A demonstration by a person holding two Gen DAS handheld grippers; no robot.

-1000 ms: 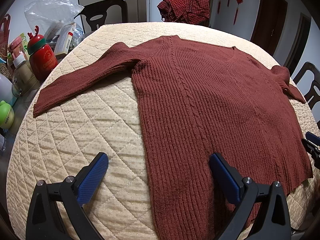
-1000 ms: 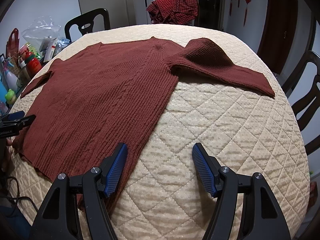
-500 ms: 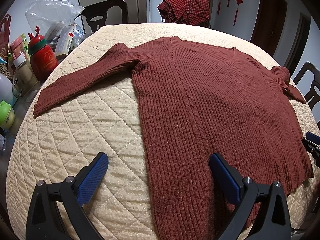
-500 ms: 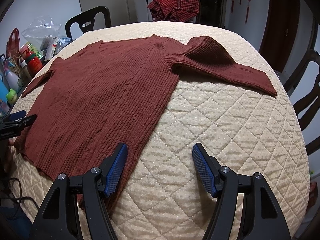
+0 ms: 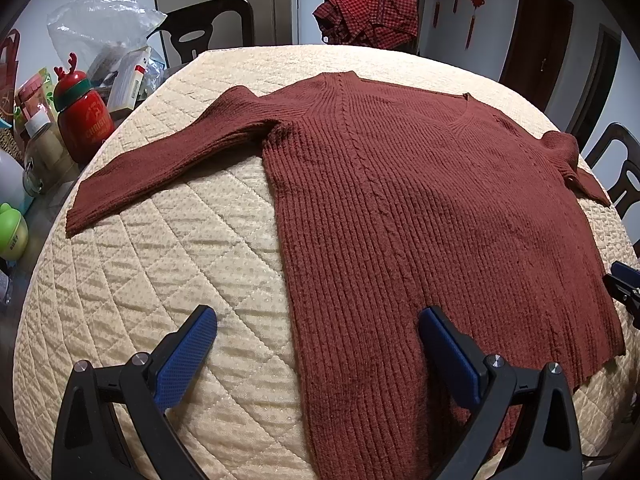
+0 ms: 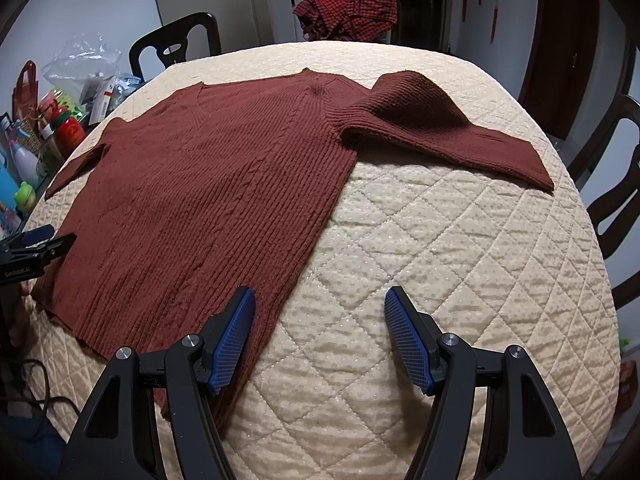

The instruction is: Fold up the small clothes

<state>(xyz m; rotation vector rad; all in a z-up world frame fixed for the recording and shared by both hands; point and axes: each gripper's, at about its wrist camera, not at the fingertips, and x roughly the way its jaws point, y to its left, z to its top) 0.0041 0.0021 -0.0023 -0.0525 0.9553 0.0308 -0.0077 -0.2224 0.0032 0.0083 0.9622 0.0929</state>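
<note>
Quilted cream table cover (image 5: 168, 264) fills both views, with the sweater (image 5: 420, 216) spread flat ahead of your fingers. Your left gripper (image 5: 316, 340) is wide apart, its right finger over the hem. Your right gripper (image 6: 320, 320) gapes too, its left finger over the sweater's side edge.

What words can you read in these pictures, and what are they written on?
"GenRobot.AI": on the left hand-held gripper, seen from the right wrist camera.
"CHRIST...": on the red reindeer bottle; the rest curves out of sight.
Green cup: small marks, too blurred to read.
Boxes in the plastic bag: print too small to read.
</note>
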